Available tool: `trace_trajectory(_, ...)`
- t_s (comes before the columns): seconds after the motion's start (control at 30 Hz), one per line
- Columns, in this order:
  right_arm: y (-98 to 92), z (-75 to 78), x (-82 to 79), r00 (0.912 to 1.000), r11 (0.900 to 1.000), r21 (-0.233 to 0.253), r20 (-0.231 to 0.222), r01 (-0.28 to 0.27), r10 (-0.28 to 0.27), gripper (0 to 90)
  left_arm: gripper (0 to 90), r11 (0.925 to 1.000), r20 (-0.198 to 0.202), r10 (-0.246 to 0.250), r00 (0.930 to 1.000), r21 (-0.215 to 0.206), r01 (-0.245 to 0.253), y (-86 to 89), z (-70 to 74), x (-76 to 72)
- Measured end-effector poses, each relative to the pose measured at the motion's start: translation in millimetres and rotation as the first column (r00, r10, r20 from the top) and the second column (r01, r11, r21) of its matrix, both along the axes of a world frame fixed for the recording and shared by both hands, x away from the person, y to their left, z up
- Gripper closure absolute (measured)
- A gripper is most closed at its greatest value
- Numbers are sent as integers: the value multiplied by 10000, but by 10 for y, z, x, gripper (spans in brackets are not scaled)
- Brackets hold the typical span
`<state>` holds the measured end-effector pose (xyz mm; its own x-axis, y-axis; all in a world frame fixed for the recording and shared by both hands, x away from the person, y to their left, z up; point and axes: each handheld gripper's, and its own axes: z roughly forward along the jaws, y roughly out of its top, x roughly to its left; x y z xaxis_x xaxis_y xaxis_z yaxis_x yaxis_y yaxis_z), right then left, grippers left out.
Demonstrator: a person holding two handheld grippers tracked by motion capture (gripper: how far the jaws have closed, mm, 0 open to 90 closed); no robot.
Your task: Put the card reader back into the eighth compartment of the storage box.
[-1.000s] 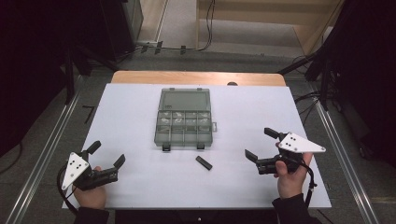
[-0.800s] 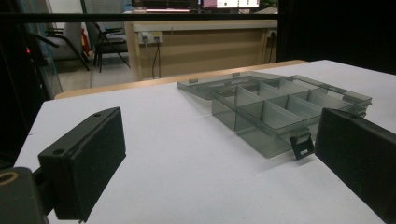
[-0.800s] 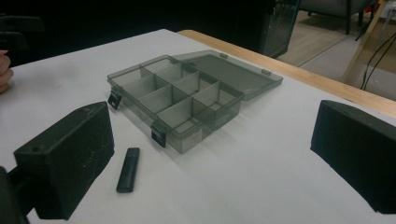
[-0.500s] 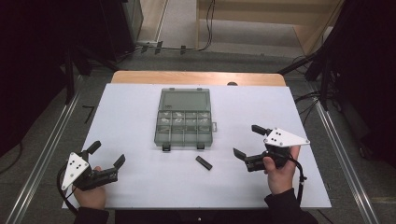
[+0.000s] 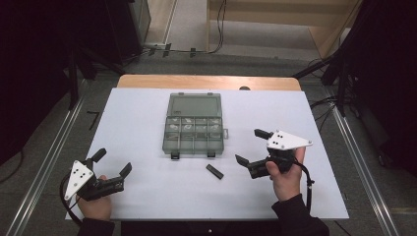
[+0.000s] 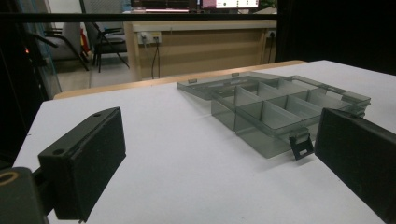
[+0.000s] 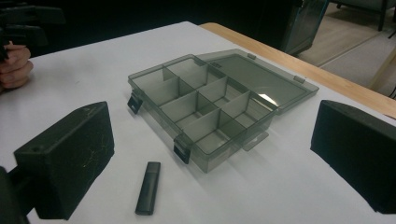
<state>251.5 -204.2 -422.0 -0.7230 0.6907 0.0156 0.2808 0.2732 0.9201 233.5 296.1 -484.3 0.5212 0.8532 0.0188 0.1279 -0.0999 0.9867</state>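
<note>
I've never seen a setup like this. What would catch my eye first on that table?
Probably the clear grey compartment box, lying open in the middle of the white table with its lid folded flat behind it. Just in front of it lies a small black stick. At the near corners a person's hands hold two black grippers, the left gripper and the right gripper, both with jaws spread wide.

Both grippers, left gripper [image 5: 112, 162] and right gripper [image 5: 252, 146], have black block jaws, grey three-cornered plates, black trailing cables; dark sleeves [image 5: 299, 216].
</note>
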Motion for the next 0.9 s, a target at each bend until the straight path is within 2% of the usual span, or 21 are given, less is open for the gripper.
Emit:
trace_trajectory(0.37,139,10,64,9991,9991,-289,-290,-309,301,0,23,10000,6,-9,10000,-13,9,1,0,0)
trace_trajectory(0.8,296,-42,142,9935,9952,-692,-949,-692,625,0,23,10000,3,-21,10000,-43,21,4,1,1)
trace_trajectory(0.9,320,-72,158,9909,9946,-657,-1135,-804,726,0,22,10000,9,-21,10000,-39,21,4,1,0)
